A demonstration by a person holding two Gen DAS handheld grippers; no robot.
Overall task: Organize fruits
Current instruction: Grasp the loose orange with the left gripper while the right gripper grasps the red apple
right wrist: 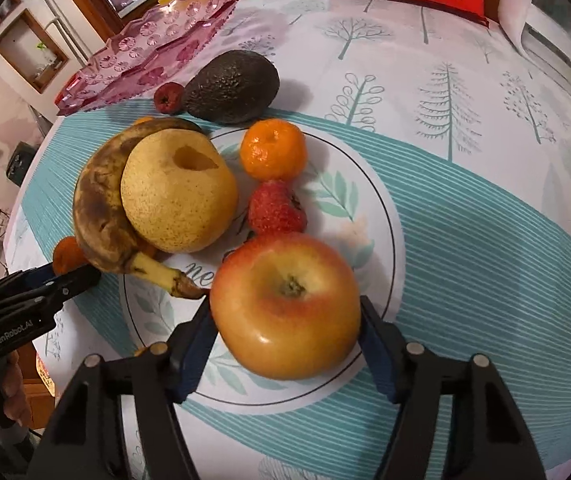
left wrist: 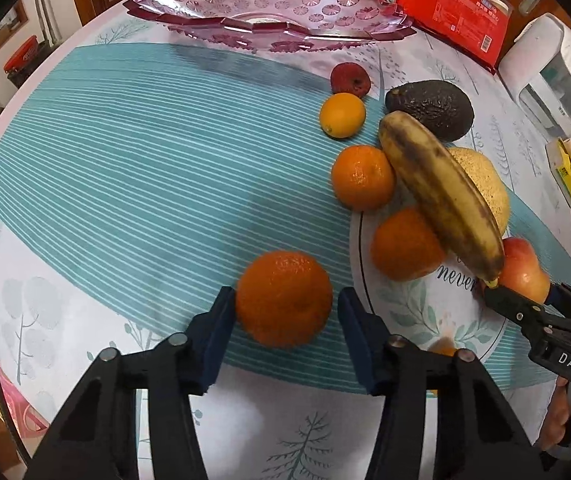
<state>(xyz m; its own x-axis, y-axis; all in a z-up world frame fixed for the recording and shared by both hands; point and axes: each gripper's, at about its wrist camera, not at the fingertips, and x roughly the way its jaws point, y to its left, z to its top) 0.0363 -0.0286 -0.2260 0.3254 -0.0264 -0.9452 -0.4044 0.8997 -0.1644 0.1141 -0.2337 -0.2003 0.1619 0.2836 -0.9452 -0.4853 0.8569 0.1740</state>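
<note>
Left gripper (left wrist: 285, 312) straddles mandarin (left wrist: 284, 299), lower centre: left pad touching, right pad short of it. Right gripper (right wrist: 285, 332) pinches apple (right wrist: 285, 306), lower centre. Seat pads at widest girth, lift straight, aim pink tray (left wrist: 269, 4), top of frame.

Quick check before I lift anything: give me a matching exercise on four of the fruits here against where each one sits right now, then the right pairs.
Things:
1. apple
2. tangerine
3. avocado
4. banana

Places:
A. beside the small dark red fruit, near the pink glass tray
B. between the fingers of the right claw
C. curved around the yellow pear
D. between the fingers of the left claw, on the striped cloth

Pairs: 1-B, 2-D, 3-A, 4-C
</note>
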